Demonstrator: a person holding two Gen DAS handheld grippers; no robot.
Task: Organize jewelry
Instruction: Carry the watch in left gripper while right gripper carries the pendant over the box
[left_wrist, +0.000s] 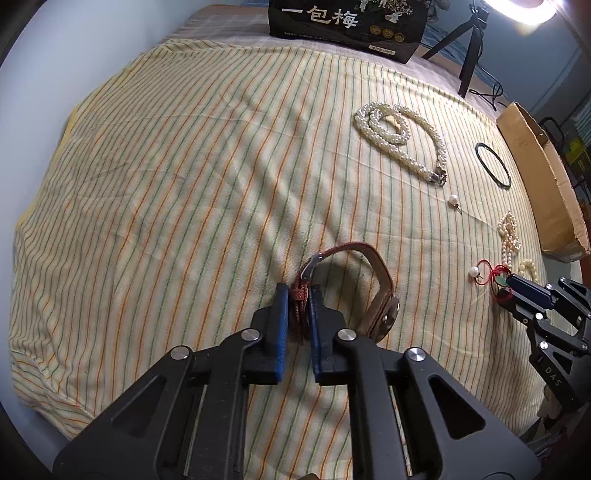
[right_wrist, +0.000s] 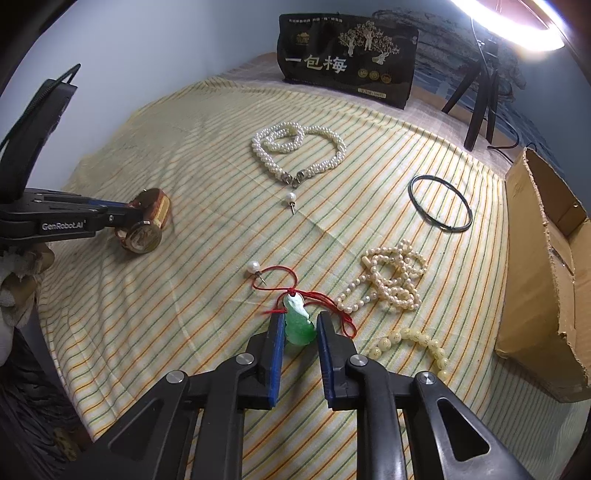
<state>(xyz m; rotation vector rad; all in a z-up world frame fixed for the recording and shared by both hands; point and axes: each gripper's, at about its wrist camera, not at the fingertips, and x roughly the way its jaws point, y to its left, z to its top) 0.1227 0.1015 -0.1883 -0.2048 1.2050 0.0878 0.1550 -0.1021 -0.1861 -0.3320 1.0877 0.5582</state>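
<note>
My left gripper (left_wrist: 298, 295) is shut on the strap of a red-brown wristwatch (left_wrist: 384, 314) that rests on the striped cloth (left_wrist: 184, 184); the watch also shows in the right wrist view (right_wrist: 146, 229). My right gripper (right_wrist: 301, 321) is around a green jade pendant (right_wrist: 300, 321) on a red cord (right_wrist: 280, 271), its blue pads close beside it; contact is unclear. A thick pearl necklace (right_wrist: 299, 147), a pearl stud (right_wrist: 291, 197), a second pearl stud (right_wrist: 253, 266), a black bangle (right_wrist: 440, 208), a tangled small-pearl strand (right_wrist: 391, 280) and a yellow bead bracelet (right_wrist: 413, 343) lie on the cloth.
An open cardboard box (right_wrist: 543, 266) stands at the right edge of the cloth. A black printed package (right_wrist: 347, 59) stands at the back. A black tripod (right_wrist: 480, 96) and a bright ring lamp (right_wrist: 517, 22) are at the back right.
</note>
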